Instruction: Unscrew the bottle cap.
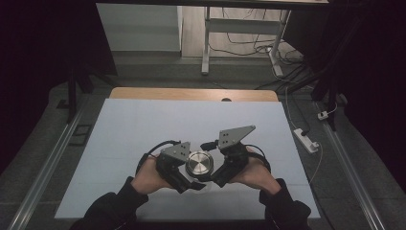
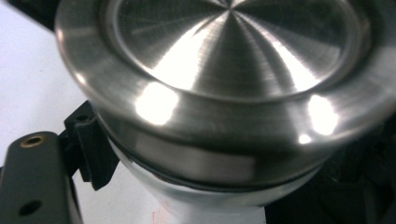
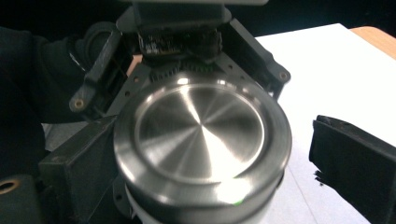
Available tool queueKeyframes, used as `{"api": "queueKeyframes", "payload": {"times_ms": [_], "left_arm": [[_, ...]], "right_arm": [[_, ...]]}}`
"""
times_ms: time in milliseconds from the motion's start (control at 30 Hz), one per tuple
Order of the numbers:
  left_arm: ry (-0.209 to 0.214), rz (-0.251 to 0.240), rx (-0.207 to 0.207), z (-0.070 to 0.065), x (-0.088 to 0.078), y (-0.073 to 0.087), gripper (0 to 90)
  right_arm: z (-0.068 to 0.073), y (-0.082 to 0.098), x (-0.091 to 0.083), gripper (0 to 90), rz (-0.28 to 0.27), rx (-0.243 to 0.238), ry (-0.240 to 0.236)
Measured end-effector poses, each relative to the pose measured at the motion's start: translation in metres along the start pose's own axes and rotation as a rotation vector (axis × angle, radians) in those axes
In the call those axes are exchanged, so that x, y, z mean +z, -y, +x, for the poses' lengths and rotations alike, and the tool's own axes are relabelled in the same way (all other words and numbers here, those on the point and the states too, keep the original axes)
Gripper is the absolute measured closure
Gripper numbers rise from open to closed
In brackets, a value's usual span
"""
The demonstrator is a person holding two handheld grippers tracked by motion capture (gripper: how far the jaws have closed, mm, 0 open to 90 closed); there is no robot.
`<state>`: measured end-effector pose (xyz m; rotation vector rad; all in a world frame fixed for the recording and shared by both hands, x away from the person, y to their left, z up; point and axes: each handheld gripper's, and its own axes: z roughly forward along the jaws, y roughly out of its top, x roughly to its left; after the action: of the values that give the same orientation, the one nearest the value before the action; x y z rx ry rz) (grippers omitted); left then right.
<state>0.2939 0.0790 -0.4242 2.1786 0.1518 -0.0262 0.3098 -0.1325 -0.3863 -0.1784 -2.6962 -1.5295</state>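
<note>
On a pale blue tabletop [image 1: 143, 129] in a dim room, the left claw [image 1: 187, 183] clamped a white jar's round brushed-steel lid [image 1: 199, 163]; the right claw [image 1: 214, 178] stood open around it. Regripping squarely should prevent slipping.

Left tongs [image 1: 189, 178] clamped, right tongs [image 1: 209, 178] parted

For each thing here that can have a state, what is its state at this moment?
Metal container: upright on the table, held between both hand-held grippers.
Steel lid: on the container, closed.
Left hand-held gripper: shut on the container body below the lid.
Right hand-held gripper: open; one jaw stands clear of the lid.
White table: bare around the container.
</note>
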Motion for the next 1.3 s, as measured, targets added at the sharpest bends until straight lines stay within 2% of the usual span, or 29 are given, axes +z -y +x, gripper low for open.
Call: {"api": "queueKeyframes", "payload": {"times_ms": [100,200,300,333,367,400,533,633,833,933,1067,1133,1167,1233,1300], "left_arm": [[-0.02,-0.013,-0.014,0.0,-0.005,0.0,15.9],[-0.042,-0.034,-0.029,0.002,-0.01,0.001,15.9],[-0.077,-0.051,-0.057,0.002,-0.012,0.001,15.9],[-0.077,-0.051,-0.057,0.002,-0.012,0.001,15.9],[-0.118,-0.053,-0.074,0.002,-0.012,0.001,15.9],[-0.128,-0.056,-0.086,0.003,-0.012,0.001,15.9],[-0.144,-0.058,-0.108,0.005,-0.01,0.004,15.9],[-0.158,-0.049,-0.109,0.005,-0.007,0.004,15.9],[-0.161,-0.043,-0.101,0.002,-0.004,0.002,15.9],[-0.153,-0.029,-0.084,0.0,-0.002,0.0,15.9],[-0.108,-0.019,-0.062,0.0,-0.002,0.0,15.9],[-0.062,-0.03,-0.042,0.0,-0.003,0.001,15.9],[-0.042,-0.036,-0.032,0.0,-0.003,0.001,15.9],[-0.012,-0.039,-0.019,-0.001,-0.003,0.0,15.9],[0.014,-0.041,-0.005,-0.003,-0.001,0.0,15.9]], "right_arm": [[0.002,-0.001,-0.003,3.9,0.01,-0.021,0.029],[0.002,-0.003,-0.01,5.6,-0.022,-0.013,0.057],[0.002,-0.005,-0.018,7.8,-0.097,0.022,0.069],[0.002,-0.005,-0.018,7.8,-0.097,0.022,0.069],[0.005,-0.007,-0.019,10.5,-0.124,0.051,0.107],[0.005,-0.007,-0.018,11.3,-0.127,0.063,0.123],[0.011,-0.007,-0.009,13.0,-0.121,0.094,0.181],[0.016,-0.009,-0.002,13.3,-0.109,0.103,0.198],[0.025,-0.011,0.005,16.5,-0.077,0.092,0.294],[0.026,-0.011,0.008,18.0,-0.067,0.086,0.311],[0.027,-0.011,0.009,18.6,-0.055,0.057,0.291],[0.024,-0.01,0.006,18.6,-0.056,0.049,0.235],[0.022,-0.01,0.004,18.6,-0.064,0.047,0.192],[0.018,-0.008,0.001,18.7,-0.067,0.045,0.108],[0.015,-0.006,-0.002,18.6,-0.074,0.022,0.054]]}}
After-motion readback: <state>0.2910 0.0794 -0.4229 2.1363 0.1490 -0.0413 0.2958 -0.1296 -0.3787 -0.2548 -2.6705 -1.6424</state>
